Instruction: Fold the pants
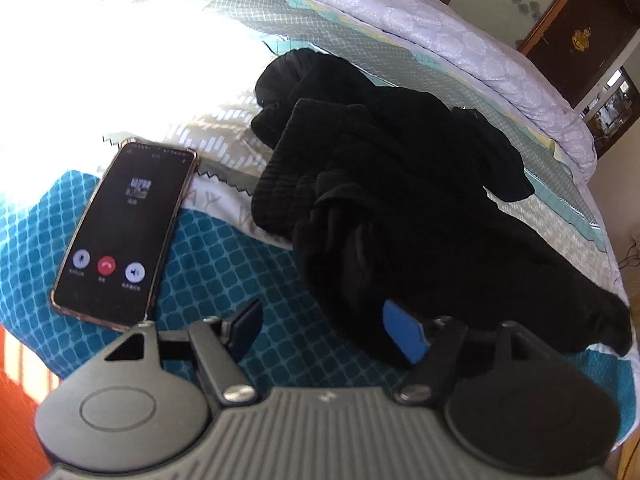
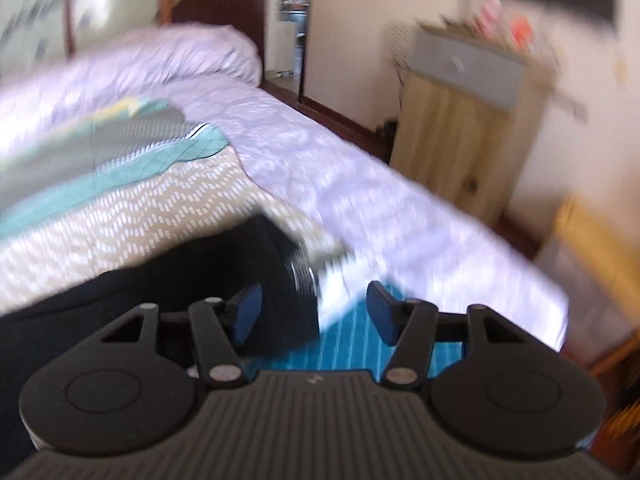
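Note:
Black pants [image 1: 392,200] lie crumpled in a heap on the bed, one leg running toward the near right edge. My left gripper [image 1: 326,330] is open just above the near edge of the heap, its right pad [image 1: 404,334] over the black cloth, its left pad over the teal blanket. In the blurred right wrist view, my right gripper [image 2: 314,314] is open over the end of a black pants leg [image 2: 224,276], which lies between the pads and to the left. Neither gripper holds anything.
A phone [image 1: 124,232] with a call screen lies on the teal blanket [image 1: 240,280] left of the pants. A lilac quilt [image 2: 320,160] is bunched along the far side of the bed. A wooden cabinet [image 2: 464,136] stands beyond the bed's right edge.

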Demonstrator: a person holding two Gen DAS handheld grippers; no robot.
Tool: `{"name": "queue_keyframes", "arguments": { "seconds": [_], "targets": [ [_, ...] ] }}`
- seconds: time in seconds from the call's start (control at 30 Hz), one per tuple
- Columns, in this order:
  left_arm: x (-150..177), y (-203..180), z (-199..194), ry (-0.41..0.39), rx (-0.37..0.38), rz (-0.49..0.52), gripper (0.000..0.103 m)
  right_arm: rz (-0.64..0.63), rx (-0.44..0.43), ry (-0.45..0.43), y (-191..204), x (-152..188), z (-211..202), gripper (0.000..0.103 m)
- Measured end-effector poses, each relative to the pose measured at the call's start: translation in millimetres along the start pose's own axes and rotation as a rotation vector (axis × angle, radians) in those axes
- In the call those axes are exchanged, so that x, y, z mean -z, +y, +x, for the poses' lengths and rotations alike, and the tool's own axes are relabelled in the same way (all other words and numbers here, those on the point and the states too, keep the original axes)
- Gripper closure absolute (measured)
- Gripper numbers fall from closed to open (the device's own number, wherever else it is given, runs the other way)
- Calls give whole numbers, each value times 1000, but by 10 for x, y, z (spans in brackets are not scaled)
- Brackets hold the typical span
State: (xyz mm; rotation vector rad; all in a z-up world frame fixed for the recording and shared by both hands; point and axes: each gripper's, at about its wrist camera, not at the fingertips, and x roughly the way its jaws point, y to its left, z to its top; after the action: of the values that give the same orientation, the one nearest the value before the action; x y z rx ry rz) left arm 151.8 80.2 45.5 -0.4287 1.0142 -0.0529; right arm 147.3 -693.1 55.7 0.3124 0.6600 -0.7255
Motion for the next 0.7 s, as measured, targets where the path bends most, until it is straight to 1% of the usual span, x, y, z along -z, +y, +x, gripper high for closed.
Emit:
{"name": "queue_keyframes", "arguments": {
  "seconds": [0.03, 0.07, 0.13, 0.2, 0.27, 0.3, 0.33, 0.37, 0.4, 0.43, 0.47, 0.53, 0.57, 0.6, 0.63, 0.67, 0.7],
  "targets": [
    [19, 22, 37, 11, 19, -28, 28, 51, -10, 4, -105, 11, -36, 44],
    [40, 5, 96, 17, 33, -52, 26, 106, -24, 2, -208, 34, -63, 44],
    [34, -35, 249, 23, 55, -72, 26, 247, -56, -12, -368, 62, -110, 44],
    [14, -164, 449, 47, 72, -86, 26, 341, -95, -5, -436, 84, -93, 43],
    [51, -277, 623, 73, 97, -102, 31, 365, -141, 17, -377, 71, -21, 43],
    [19, -354, 712, 82, 94, -102, 35, 370, -165, 26, -329, 63, 12, 43],
    [8, -423, 766, 80, 72, -93, 50, 376, -183, 35, -269, 71, 90, 43],
    [-22, -495, 809, 78, 40, -73, 73, 381, -191, 46, -186, 68, 160, 43],
    [-74, -565, 861, 91, 29, -54, 84, 390, -197, 61, -111, 69, 240, 43],
    [-66, -578, 866, 107, 35, -60, 89, 401, -201, 76, -34, 74, 339, 43],
    [-79, -566, 843, 111, 43, -83, 92, 410, -201, 90, 35, 80, 434, 43],
    [-182, -595, 773, 98, 55, -107, 93, 415, -192, 120, 194, 58, 626, 50],
    [-251, -620, 716, 87, 60, -112, 94, 406, -193, 136, 264, 33, 718, 66],
    [-322, -654, 642, 70, 57, -108, 94, 392, -172, 149, 322, -9, 796, 79],
    [-387, -692, 566, 55, 67, -99, 94, 370, -149, 146, 371, -70, 819, 82],
    [-438, -691, 474, 48, 81, -90, 94, 351, -142, 131, 404, -139, 800, 90],
    [-486, -727, 411, 48, 88, -74, 94, 341, -140, 98, 409, -213, 737, 92]
  ]
}}
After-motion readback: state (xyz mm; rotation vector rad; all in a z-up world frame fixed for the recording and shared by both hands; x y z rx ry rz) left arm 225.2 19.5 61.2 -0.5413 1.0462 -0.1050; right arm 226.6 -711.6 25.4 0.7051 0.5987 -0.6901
